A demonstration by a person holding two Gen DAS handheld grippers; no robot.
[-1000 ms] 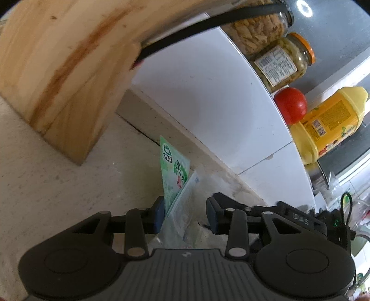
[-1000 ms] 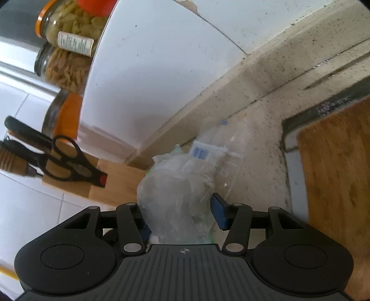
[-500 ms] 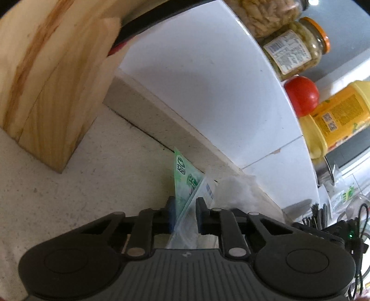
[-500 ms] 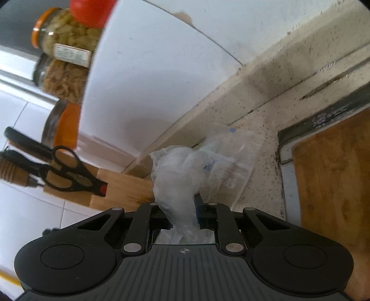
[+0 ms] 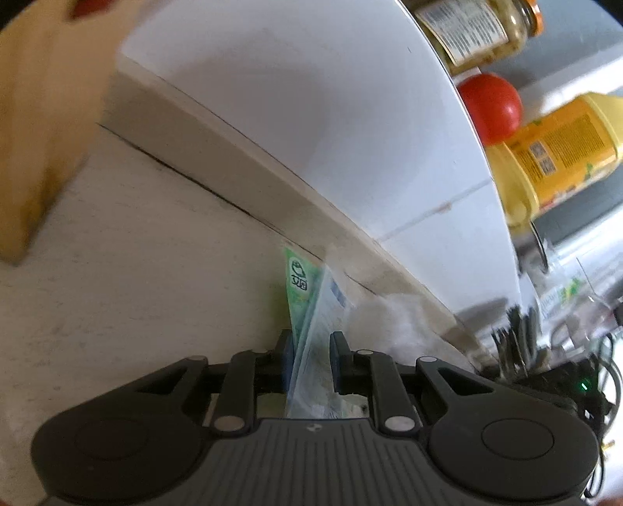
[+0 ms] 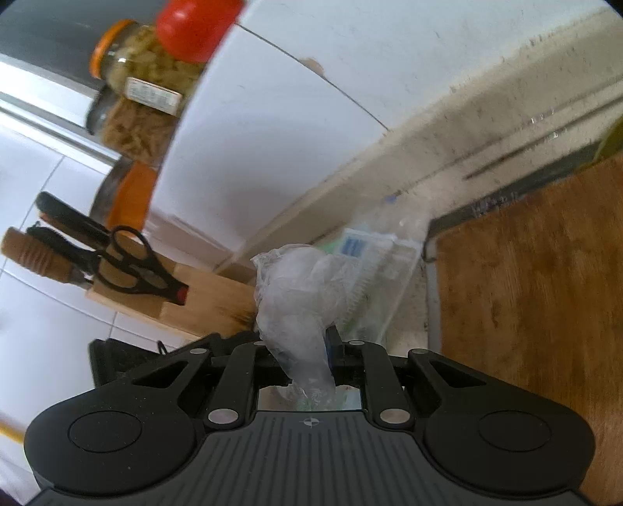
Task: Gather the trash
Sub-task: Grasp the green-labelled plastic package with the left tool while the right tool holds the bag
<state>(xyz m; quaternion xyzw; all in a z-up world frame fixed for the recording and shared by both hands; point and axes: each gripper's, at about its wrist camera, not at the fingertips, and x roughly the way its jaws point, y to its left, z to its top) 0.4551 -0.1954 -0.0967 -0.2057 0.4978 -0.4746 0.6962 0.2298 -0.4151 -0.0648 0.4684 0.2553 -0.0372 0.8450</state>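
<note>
- Left wrist view: a wooden block (image 5: 35, 128) stands at far left on the speckled surface (image 5: 128, 280).
- The left tool (image 5: 311, 342) is clamped on a green wrapper (image 5: 298, 288) and a clear flat bag (image 5: 323, 331); the wrapper's white characters are too small to read.
- On a shelf at right: a jar (image 5: 475, 27), a red ball (image 5: 490, 105) and a yellow bottle (image 5: 557, 144); labels illegible.
- Right wrist view: scissors (image 6: 128, 264) sit in the block at left.
- The right tool (image 6: 300, 350) pinches a crumpled clear plastic bag (image 6: 300, 288), held above the surface beside a wooden cutting board (image 6: 537, 280).
</note>
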